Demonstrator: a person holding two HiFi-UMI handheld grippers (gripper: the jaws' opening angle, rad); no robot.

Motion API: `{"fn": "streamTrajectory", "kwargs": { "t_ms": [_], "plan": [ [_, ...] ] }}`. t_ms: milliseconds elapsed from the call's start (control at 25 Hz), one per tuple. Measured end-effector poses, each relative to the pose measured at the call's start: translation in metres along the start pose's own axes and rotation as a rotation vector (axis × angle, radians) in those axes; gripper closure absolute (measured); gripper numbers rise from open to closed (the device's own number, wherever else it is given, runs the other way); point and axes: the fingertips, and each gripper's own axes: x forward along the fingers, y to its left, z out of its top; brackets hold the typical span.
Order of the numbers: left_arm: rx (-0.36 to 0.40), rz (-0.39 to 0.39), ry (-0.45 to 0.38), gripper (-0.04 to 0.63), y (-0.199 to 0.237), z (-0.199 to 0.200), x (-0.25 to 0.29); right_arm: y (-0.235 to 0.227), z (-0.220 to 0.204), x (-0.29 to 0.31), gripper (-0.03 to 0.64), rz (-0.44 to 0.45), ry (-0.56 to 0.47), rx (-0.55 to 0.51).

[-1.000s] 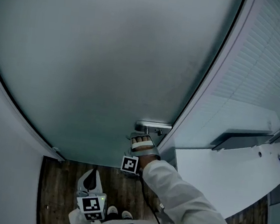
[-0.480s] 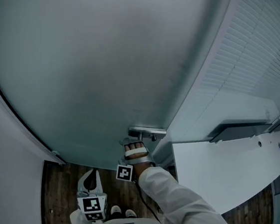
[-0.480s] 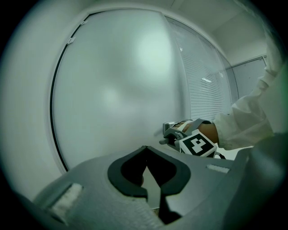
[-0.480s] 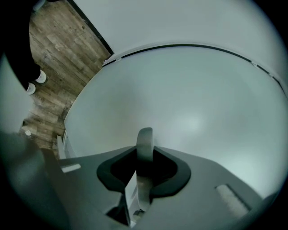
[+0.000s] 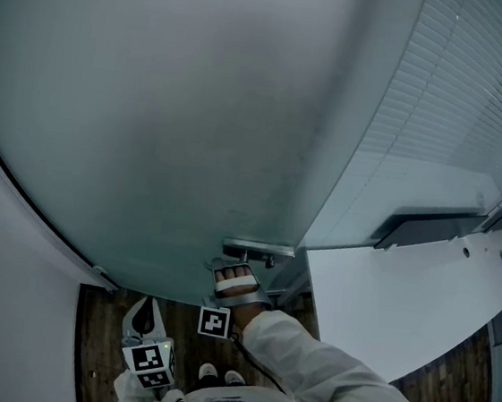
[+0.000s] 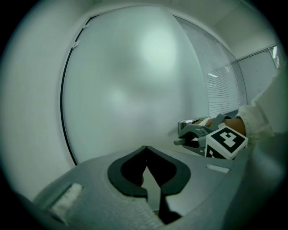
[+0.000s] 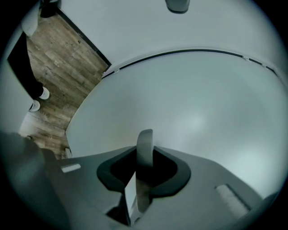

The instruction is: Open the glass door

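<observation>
- Right gripper [image 5: 234, 268]: clamped on the door handle [image 5: 259, 248], with the lever upright between the two jaws in the right gripper view and pressed on both sides.
- Door handle: at 12 o'clock from the right gripper's hand in the head view and touching the jaws, low on the glass door [image 5: 171, 114] near that door's right edge.
- Glass door: frosted, filling the head view from 9 o'clock through 12 to about 1 o'clock, straight ahead of both grippers.
- Left gripper [image 5: 143, 318]: at about 8 o'clock from the right gripper in the head view, well apart from the handle and low over the wooden floor [image 5: 101, 332].
- In the left gripper view, jaws drawn together at the tips with nothing between them; right gripper's marker cube [image 6: 226, 143] off at 2 o'clock from them, handle just beyond it.
- White counter [image 5: 383, 310]: at 4 o'clock from the handle, beside the door.
- Slatted blinds [image 5: 469, 103]: at 2 o'clock in the head view.
- Counted: one glass door, one handle, two grippers, two marker cubes in the head view, one counter, two shoes [image 5: 218, 376] at 6 o'clock.
</observation>
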Motion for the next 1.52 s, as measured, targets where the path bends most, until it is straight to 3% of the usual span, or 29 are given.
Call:
{"fn": "streamTrajectory", "kwargs": {
  "t_ms": [200, 480, 1040, 1520],
  "plan": [
    [0.002, 0.035, 0.009, 0.591, 0.005, -0.010, -0.013, -0.003, 0.018, -0.027, 0.532, 0.008, -0.082, 0.173],
    [-0.007, 0.074, 0.020, 0.591, -0.007, -0.015, -0.020, -0.006, 0.027, -0.044, 0.531, 0.004, -0.137, 0.293],
    [-0.018, 0.220, 0.045, 0.591, 0.013, -0.032, -0.089, -0.003, 0.057, -0.102, 0.531, 0.007, -0.220, 0.311],
    [-0.021, 0.251, 0.085, 0.591, 0.006, -0.060, -0.132, 0.008, 0.068, -0.113, 0.528, -0.017, -0.212, 0.293]
  ]
}}
